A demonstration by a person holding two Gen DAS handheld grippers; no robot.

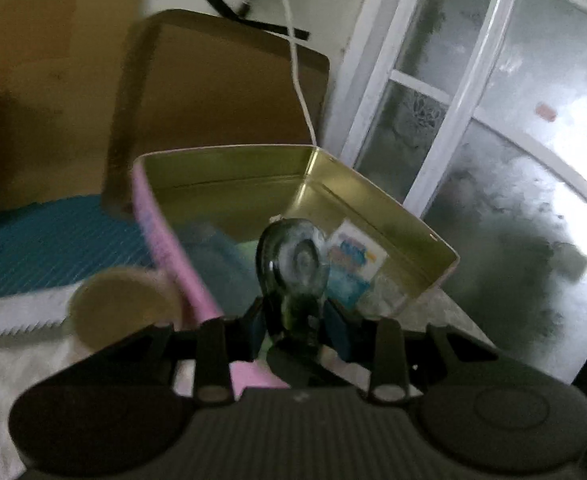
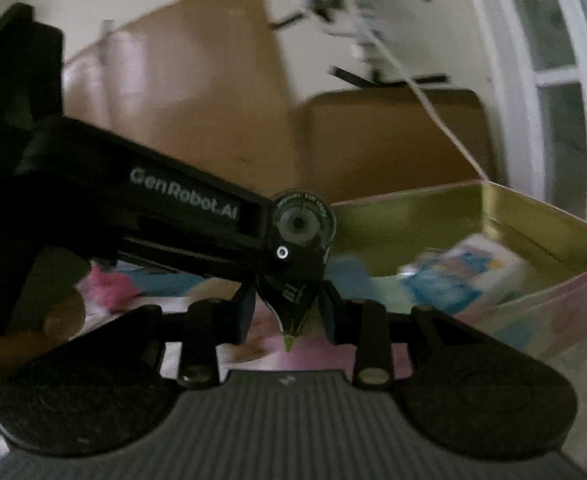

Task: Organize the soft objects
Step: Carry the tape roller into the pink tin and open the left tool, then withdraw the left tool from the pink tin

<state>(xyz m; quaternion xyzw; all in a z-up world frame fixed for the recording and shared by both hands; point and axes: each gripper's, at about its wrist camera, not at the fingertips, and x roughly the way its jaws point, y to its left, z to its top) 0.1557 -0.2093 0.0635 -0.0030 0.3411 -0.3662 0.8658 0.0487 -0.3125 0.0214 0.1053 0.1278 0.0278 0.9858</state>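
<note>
Holding a correction-tape dispenser (image 1: 293, 264) clamped between its fingers, the left gripper (image 1: 298, 322) carries it just over the open gold-lined tin (image 1: 229, 168), whose pink wall (image 1: 173, 252) sits at left beside a round tan lid-like thing (image 1: 121, 304) and a teal mat (image 1: 53, 240). I read the handover as midway: in the right wrist view the left gripper reaches in from the left, gripping the dispenser (image 2: 301, 240), while the right gripper (image 2: 287, 312) brackets its tip, fingers apart, contact unclear. Soft items, a tissue pack (image 2: 461, 276) among them, already lie in the tin, likely the drop target.
</note>
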